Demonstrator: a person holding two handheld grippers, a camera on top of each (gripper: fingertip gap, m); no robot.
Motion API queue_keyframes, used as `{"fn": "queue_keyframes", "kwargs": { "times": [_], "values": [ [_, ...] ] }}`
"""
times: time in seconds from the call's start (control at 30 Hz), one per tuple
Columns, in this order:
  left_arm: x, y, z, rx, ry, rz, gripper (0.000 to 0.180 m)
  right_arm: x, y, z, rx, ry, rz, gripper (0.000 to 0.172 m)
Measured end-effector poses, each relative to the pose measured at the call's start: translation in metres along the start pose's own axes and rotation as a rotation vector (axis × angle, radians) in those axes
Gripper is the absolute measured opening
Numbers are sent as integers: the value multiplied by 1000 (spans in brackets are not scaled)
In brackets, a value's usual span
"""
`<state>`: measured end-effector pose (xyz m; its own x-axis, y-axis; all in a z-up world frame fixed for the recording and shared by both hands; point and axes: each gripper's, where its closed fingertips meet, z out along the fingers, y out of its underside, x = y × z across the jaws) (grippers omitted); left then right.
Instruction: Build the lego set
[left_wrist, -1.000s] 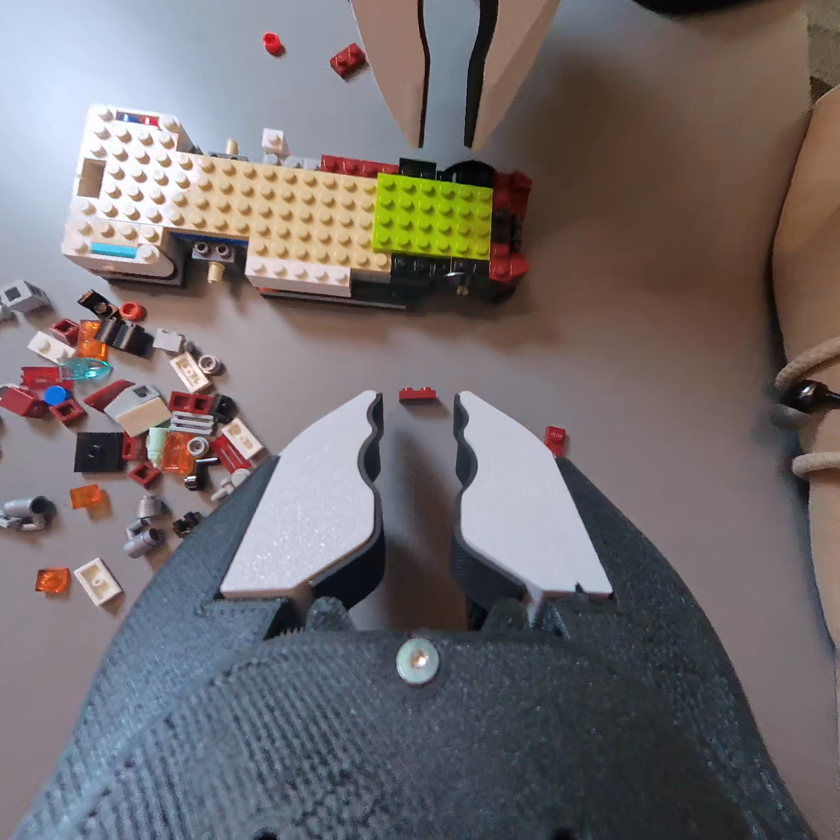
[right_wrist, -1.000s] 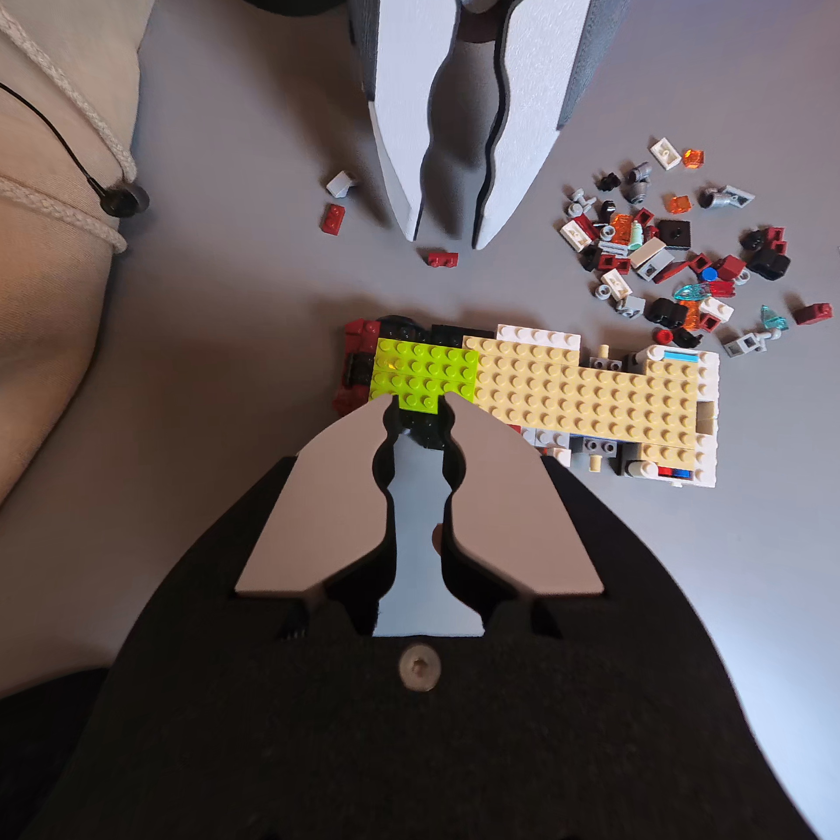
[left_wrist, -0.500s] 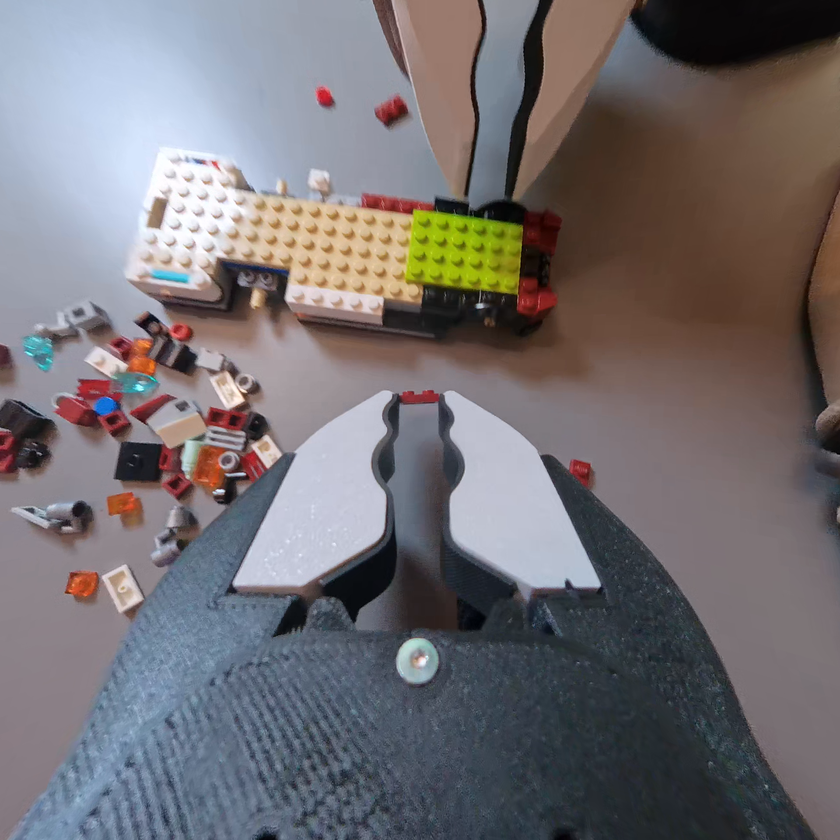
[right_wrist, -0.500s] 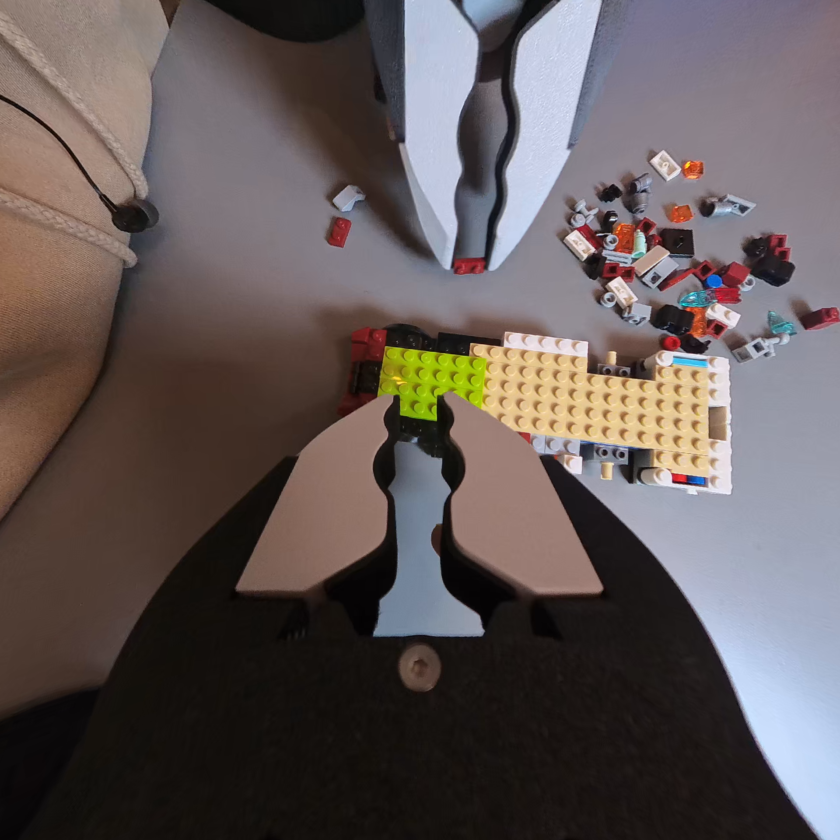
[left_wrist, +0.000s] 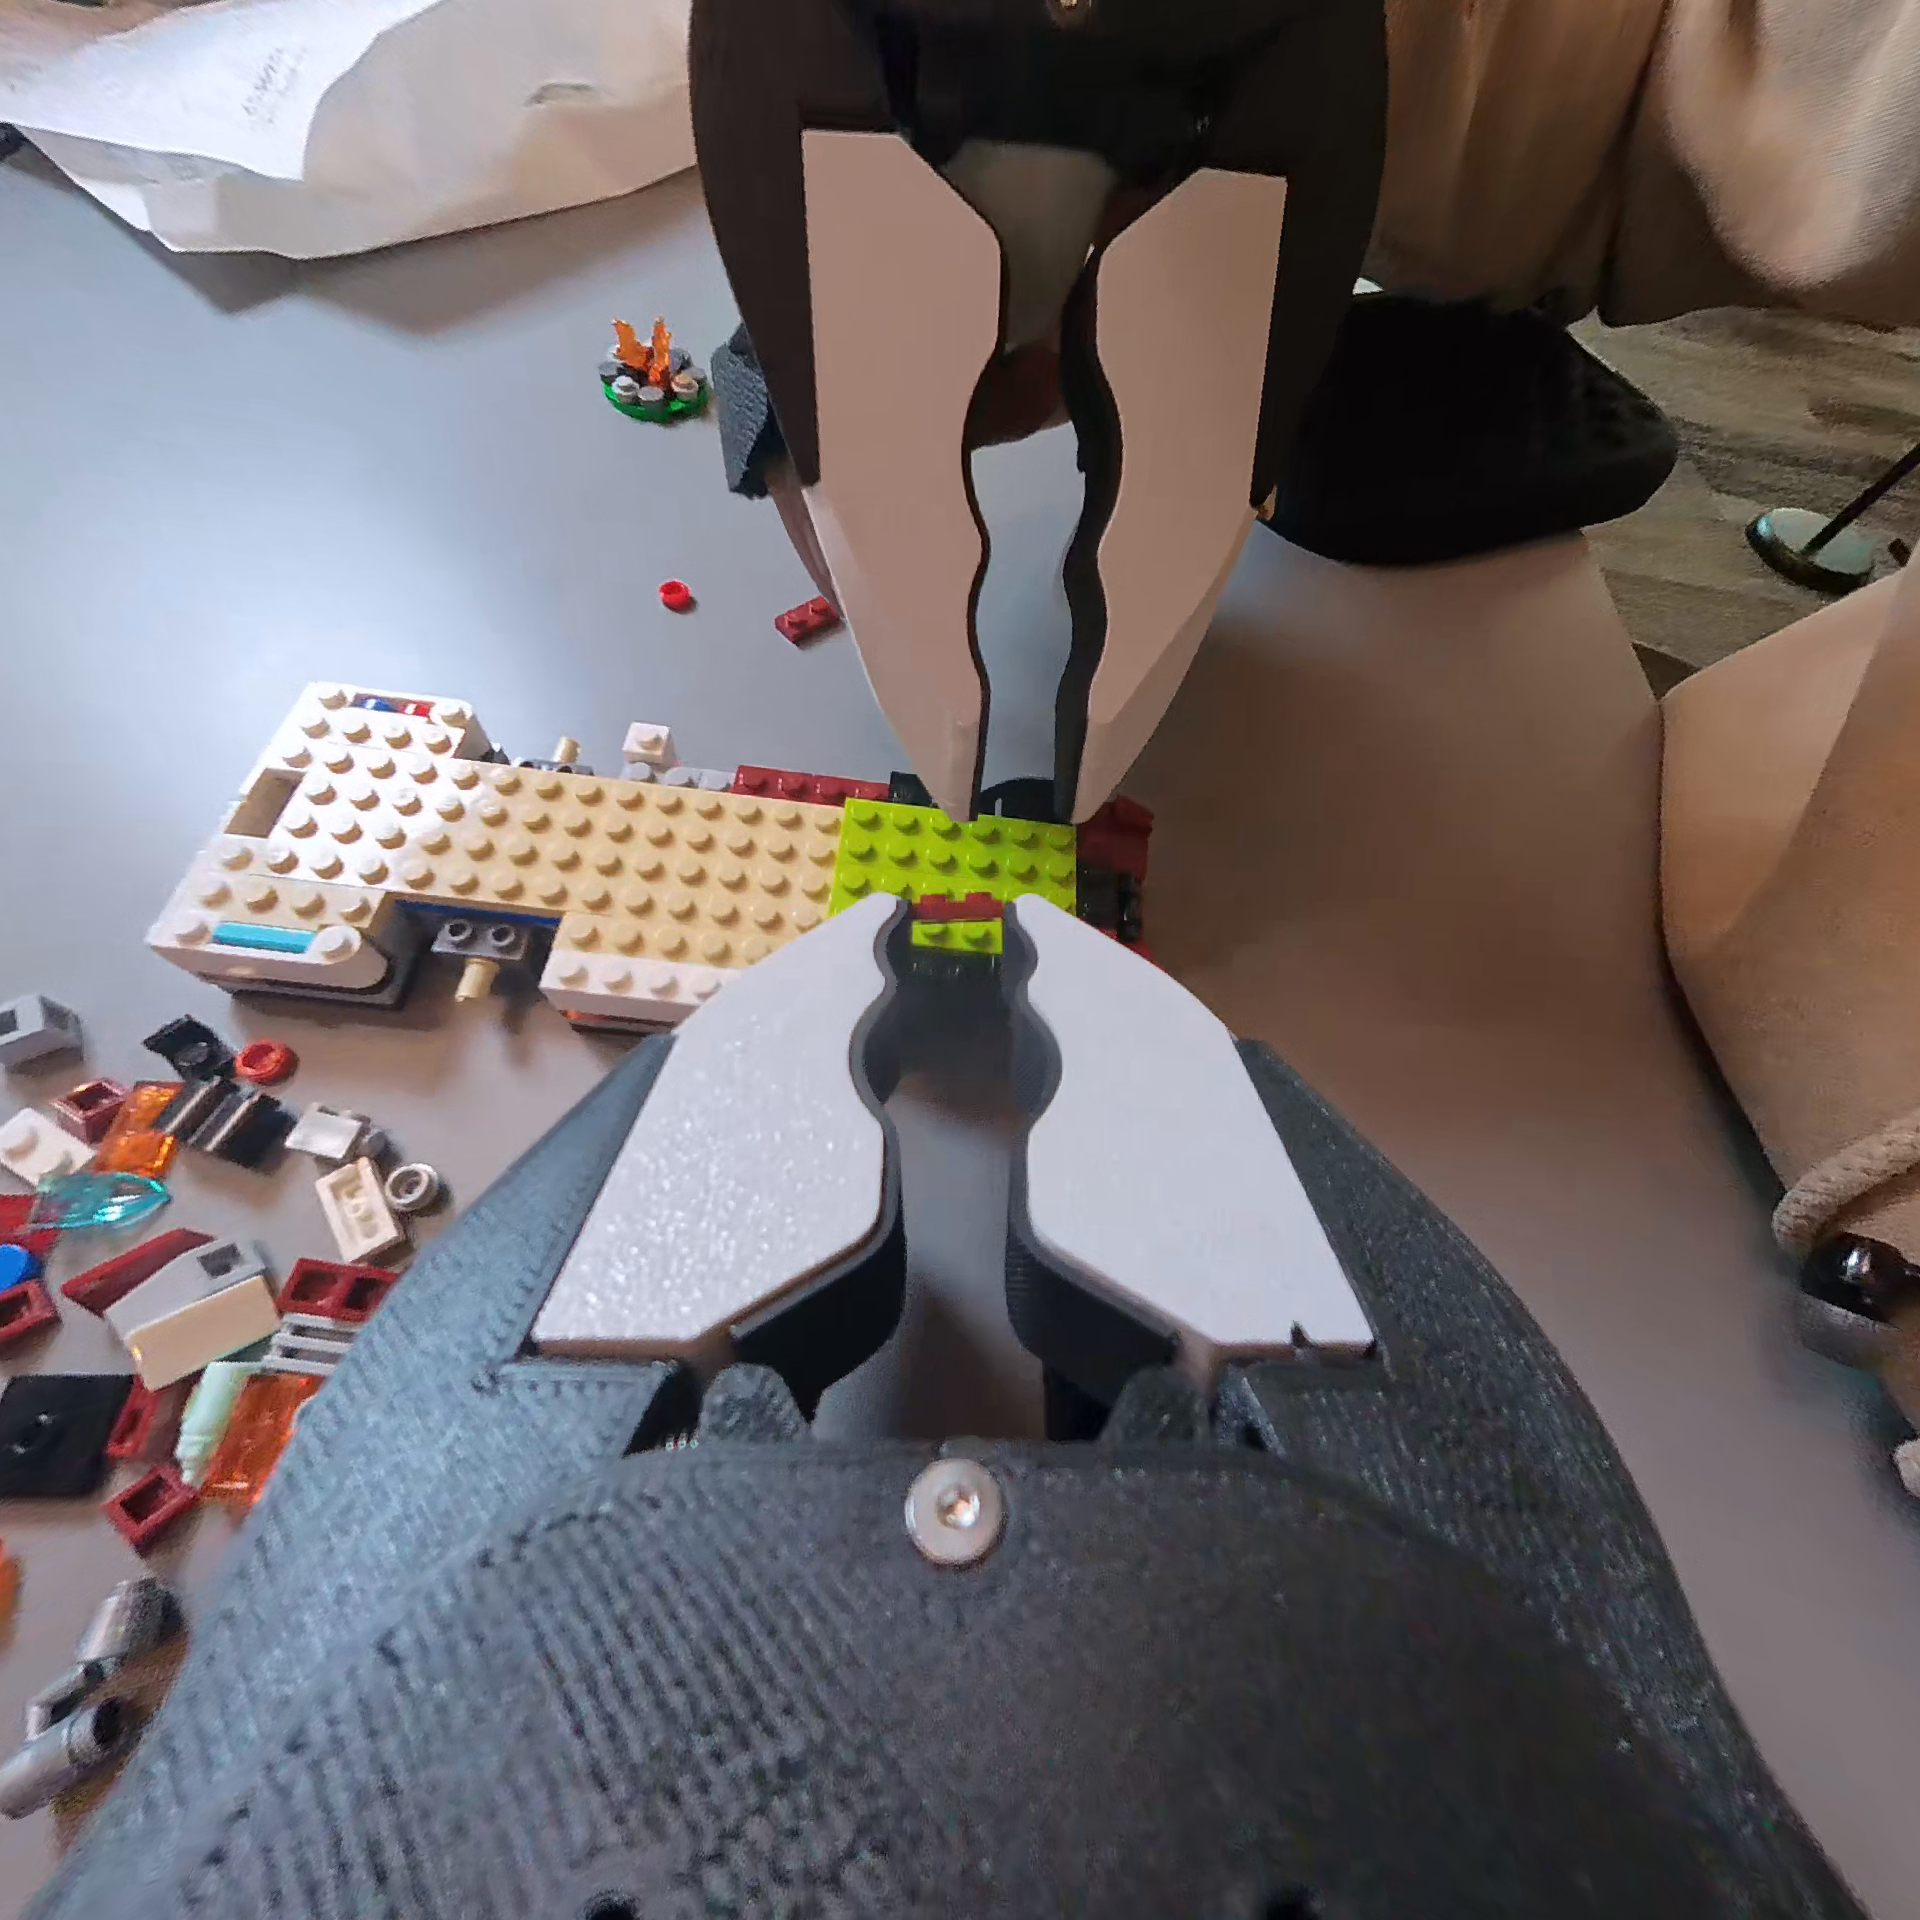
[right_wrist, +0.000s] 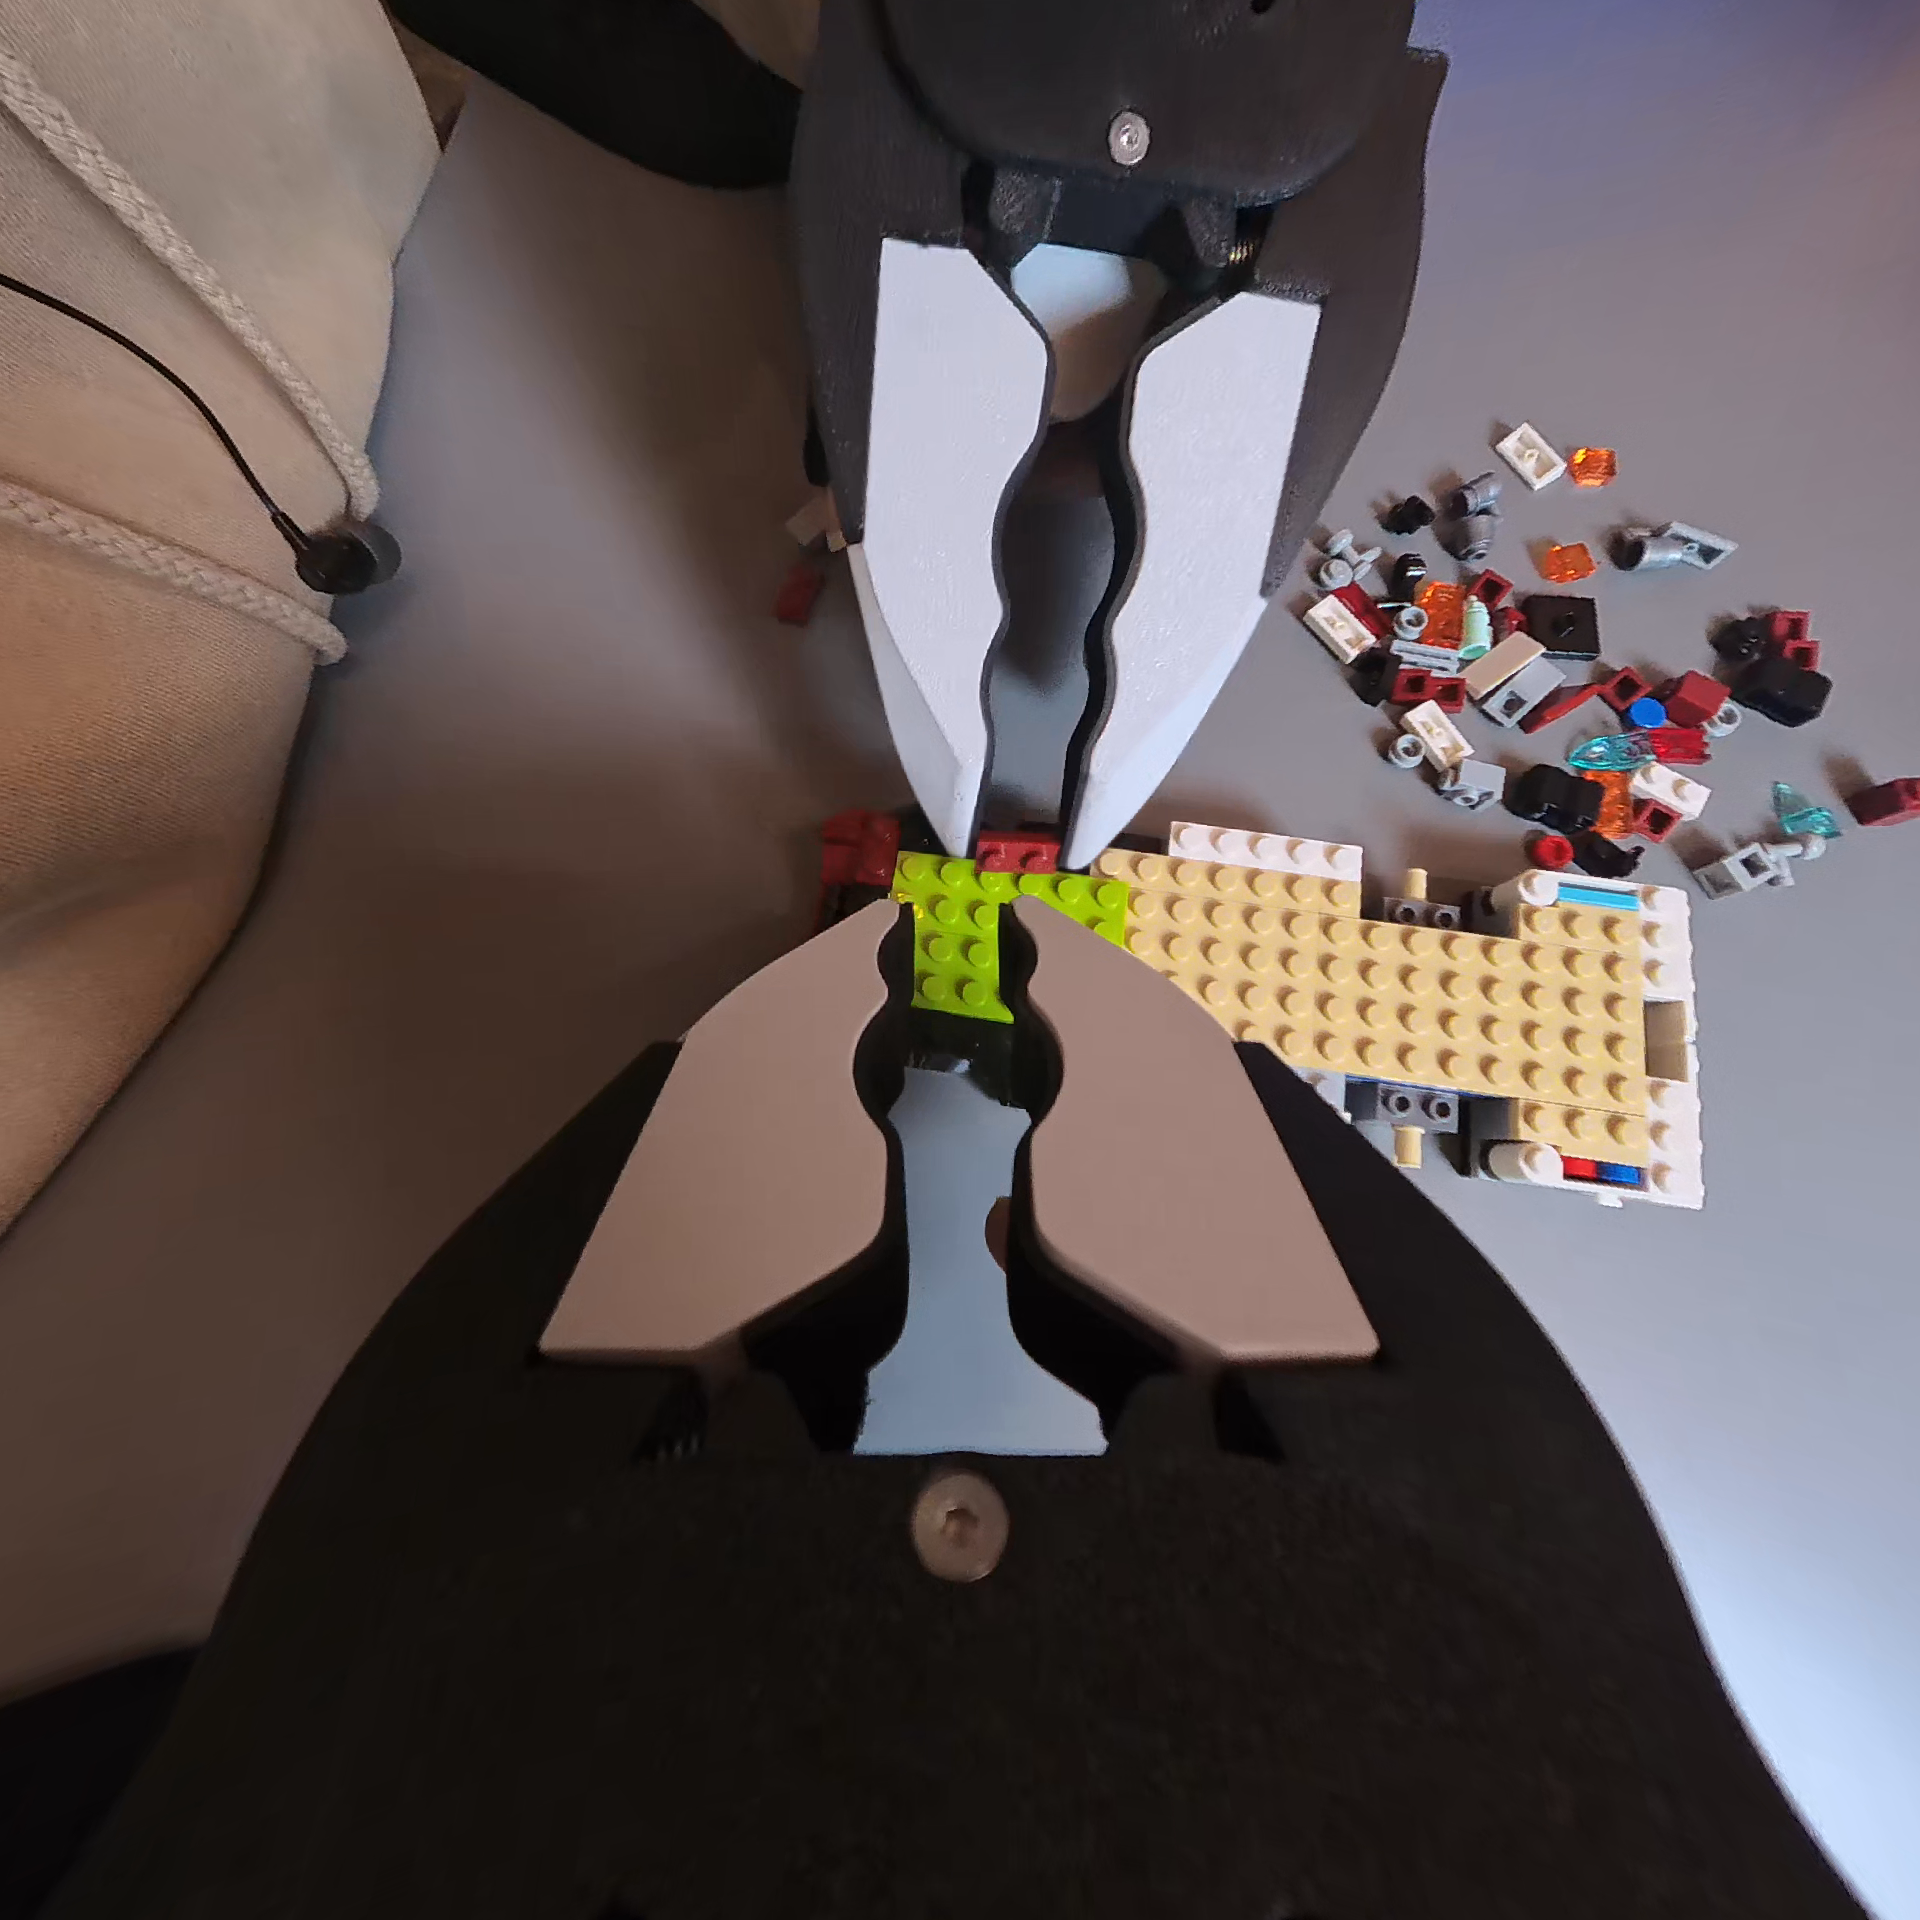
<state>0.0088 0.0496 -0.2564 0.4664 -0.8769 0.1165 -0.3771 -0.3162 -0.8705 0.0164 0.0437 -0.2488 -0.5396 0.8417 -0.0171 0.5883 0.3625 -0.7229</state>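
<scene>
Gripping a small red plate, the left claw hovers over the lime plate.

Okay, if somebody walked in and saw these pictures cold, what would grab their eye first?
Probably the two tongs meeting nose to nose over the lime-green studded plate at one end of the long tan-and-white brick model. The left tongs pinch a small dark-red two-stud plate at that plate's edge, while the right tongs sit over its far side. Beside the model lies a scatter of small loose bricks.

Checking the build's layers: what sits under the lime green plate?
Under the lime green plate only black bricks and dark red bricks show at its edges; its middle underside is covered.
</scene>
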Motion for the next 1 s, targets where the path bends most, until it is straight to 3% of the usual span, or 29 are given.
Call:
{"fn": "queue_keyframes", "kwargs": {
  "times": [0.67, 1.0],
  "values": [
    [0, 9, 0, -53, 6, 12, 20, 1, -1, 7, -33, -25, -14, 15],
    [5, 5, 0, -32, 31, -5, 30, 2, -3, 7, -29, -22, -15, 15]
  ]
}}
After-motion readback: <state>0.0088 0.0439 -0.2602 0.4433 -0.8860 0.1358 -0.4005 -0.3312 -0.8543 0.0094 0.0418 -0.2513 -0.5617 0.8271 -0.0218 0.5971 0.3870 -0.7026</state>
